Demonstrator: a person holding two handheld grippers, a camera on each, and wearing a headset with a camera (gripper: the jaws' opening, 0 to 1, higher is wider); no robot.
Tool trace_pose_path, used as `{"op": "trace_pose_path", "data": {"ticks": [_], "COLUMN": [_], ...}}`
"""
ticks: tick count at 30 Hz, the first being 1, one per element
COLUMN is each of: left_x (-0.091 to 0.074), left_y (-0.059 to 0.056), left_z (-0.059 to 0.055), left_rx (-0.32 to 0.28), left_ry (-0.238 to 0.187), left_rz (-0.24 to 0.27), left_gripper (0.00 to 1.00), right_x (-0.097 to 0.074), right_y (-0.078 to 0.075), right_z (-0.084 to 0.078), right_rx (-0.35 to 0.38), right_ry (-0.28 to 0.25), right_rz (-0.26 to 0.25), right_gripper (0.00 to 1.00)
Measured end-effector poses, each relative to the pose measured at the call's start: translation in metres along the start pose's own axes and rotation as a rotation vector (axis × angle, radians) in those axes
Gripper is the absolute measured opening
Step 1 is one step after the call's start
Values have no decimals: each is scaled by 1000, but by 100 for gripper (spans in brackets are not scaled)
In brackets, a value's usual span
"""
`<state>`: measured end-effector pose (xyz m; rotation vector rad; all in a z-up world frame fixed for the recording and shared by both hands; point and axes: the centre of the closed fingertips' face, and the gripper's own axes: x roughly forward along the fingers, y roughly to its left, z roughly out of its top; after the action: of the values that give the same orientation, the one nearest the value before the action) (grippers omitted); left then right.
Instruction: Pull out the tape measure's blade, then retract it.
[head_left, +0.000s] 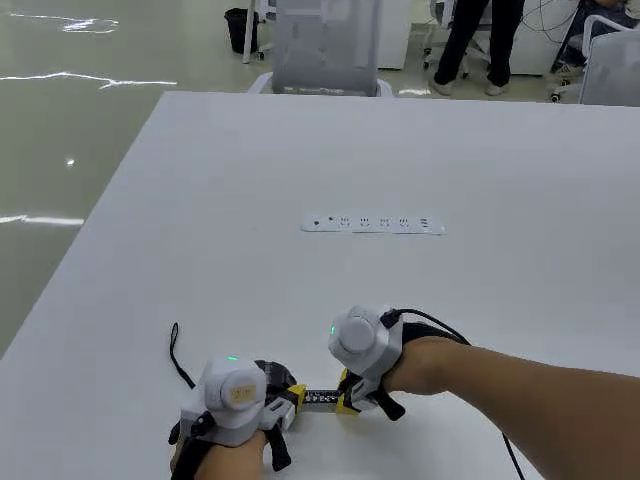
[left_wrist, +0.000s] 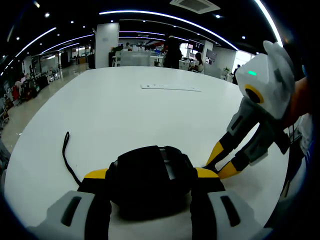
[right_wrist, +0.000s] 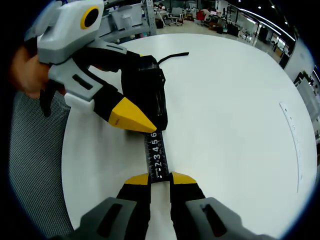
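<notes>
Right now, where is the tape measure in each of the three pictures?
Head view: bottom centre, tape measure between left gripper and right gripper.
Left gripper view: lower centre, between that gripper's jaws.
Right gripper view: centre-left, blade running to its jaws.
Shared landmark: white power strip beyond it.

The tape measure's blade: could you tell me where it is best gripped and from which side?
Grip the blade at its free end, approaching along its length from the side away from the black case. It is a thin strip running straight out, so the right gripper there pulls in line.
</notes>
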<state>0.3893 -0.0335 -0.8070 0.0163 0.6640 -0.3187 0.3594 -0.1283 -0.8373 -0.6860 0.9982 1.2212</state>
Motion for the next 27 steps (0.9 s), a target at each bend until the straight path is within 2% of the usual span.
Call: {"op": "trace_pose_path", "data": {"ticks": [27], "left_x": [-1], "left_y": [1], "left_z": [0], "left_rx": [-1], "left_ry": [-5], "left_rz": [-4], "left_gripper": [60], "right_x": [4], "right_y": [0], "right_z": [8], "right_rx": [-7], "right_ry": [-19], "right_rz": [-3], "right_gripper": [14]}}
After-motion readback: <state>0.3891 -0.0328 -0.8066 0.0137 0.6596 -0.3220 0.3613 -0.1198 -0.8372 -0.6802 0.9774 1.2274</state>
